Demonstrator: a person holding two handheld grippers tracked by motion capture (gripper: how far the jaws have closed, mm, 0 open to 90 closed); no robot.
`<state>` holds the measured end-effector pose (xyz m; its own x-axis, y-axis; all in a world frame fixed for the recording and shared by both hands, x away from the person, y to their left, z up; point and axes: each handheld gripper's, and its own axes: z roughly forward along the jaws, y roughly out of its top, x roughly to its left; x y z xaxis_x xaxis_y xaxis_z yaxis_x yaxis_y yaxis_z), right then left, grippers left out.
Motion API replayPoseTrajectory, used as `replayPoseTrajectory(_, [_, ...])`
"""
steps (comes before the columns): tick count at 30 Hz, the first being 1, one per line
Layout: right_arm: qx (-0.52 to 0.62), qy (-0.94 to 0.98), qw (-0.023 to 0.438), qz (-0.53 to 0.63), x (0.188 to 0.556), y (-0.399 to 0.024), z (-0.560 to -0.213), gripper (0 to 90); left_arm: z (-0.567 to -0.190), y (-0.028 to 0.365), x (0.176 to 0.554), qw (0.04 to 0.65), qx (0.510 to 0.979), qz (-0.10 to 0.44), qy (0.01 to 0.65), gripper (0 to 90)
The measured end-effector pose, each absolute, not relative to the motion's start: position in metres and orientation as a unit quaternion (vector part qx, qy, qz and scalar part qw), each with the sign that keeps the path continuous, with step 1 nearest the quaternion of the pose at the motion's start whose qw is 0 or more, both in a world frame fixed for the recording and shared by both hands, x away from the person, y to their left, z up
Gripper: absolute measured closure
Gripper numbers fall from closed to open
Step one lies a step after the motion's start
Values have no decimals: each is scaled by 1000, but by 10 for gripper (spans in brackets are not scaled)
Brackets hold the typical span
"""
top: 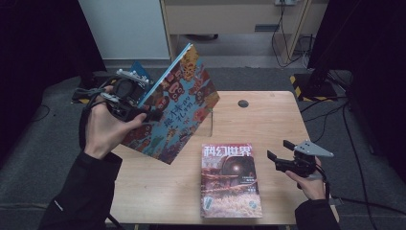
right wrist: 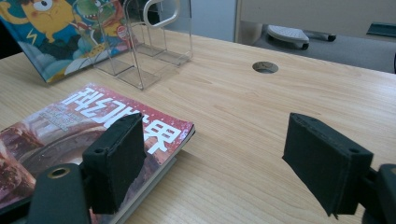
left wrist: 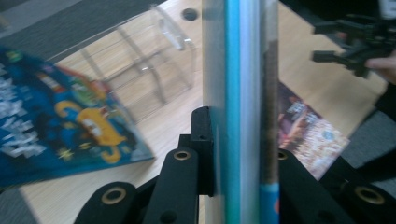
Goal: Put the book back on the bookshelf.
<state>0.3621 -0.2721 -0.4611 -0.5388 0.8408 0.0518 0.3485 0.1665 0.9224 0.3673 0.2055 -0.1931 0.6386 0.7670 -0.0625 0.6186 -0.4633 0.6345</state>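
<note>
Table (top: 268, 120): picture book (top: 179, 103) tilted (spine up-right)

A clear acrylic stand (right wrist: 144, 42) stands on the wooden table (top: 268, 120).

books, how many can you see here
3, maybe. A picture book is held up in the left gripper, a magazine lies flat on the table, and a blue book shows in the left gripper view.
</note>
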Motion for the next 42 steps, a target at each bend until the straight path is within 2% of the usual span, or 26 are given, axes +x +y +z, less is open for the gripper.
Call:
replayPoseTrajectory(14, [413,726,245,492,364,-274,-464,207,-180,251,390,272,813,116,501,808])
replayPoseTrajectory(24, [416,727,242,490,365,-275,-465,207,-177,259,410,243,790,117,550,808])
replayPoseTrajectory(36, [417,733,242,480,365,-280,-468,208,-194,274,443,260,754,93,596,808])
replayPoseTrajectory(42, [415,736,242,477,366,-279,-469,209,-204,274,457,245,751,89,607,807])
